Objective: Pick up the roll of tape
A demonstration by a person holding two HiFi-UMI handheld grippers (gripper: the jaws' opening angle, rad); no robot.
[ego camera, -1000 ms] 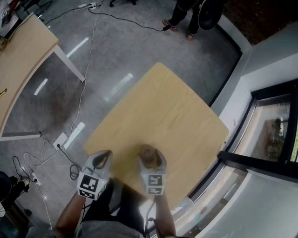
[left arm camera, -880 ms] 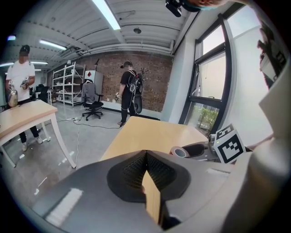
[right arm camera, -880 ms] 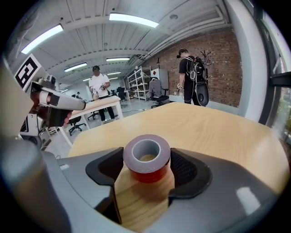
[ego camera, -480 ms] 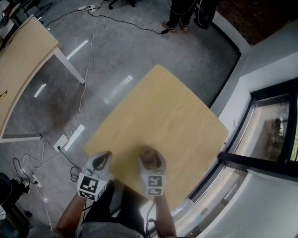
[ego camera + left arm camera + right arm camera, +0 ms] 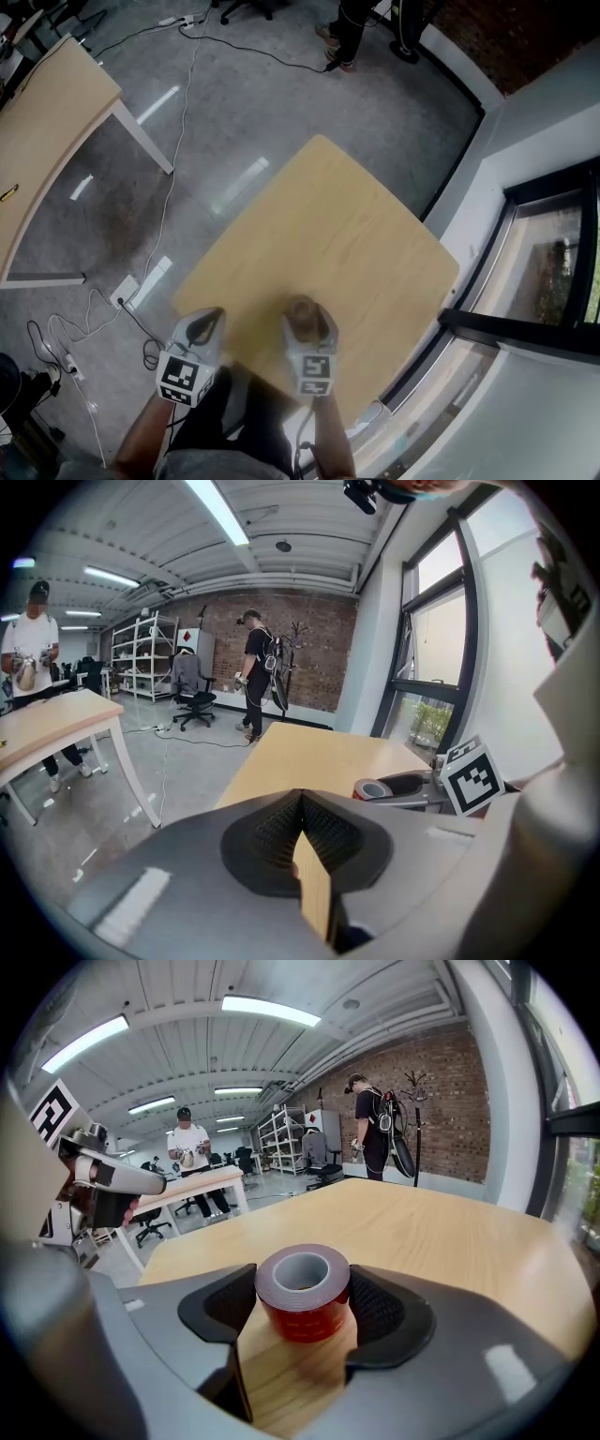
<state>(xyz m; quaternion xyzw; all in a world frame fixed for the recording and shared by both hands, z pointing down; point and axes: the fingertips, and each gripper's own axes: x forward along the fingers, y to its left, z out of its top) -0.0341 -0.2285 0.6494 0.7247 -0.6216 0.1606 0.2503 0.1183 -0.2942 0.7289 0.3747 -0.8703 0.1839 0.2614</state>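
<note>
While sitting flat and hole-up on the wooden table [image 5: 328,225], close to the near edge, not yet leaving the wood: the dark red roll of tape [image 5: 302,1293]. Being hugged from both sides by the right gripper [image 5: 307,317], with the black pads [image 5: 223,1302] looking to be touching the roll left and right. Having just been closing in on it, with the jaws now standing about as wide as the roll itself.

Doing the grab step right now, going by all that. Calling next for a firm squeeze and then a slow lift straight up, keeping the roll level. Smooth sides, so likely slipping out if held too softly or tipped.

Hanging by the table's near left corner, well apart from the roll: the left gripper [image 5: 300,803]. Jaws pressed together, holding nothing, taking no part in the job.

Hiding most of the roll in the head view, under the right gripper's own body. Not showing how hard the pads are pressing. Showing only a small bit of the roll in the left gripper view, far off to the side and partly behind the right gripper.
</note>
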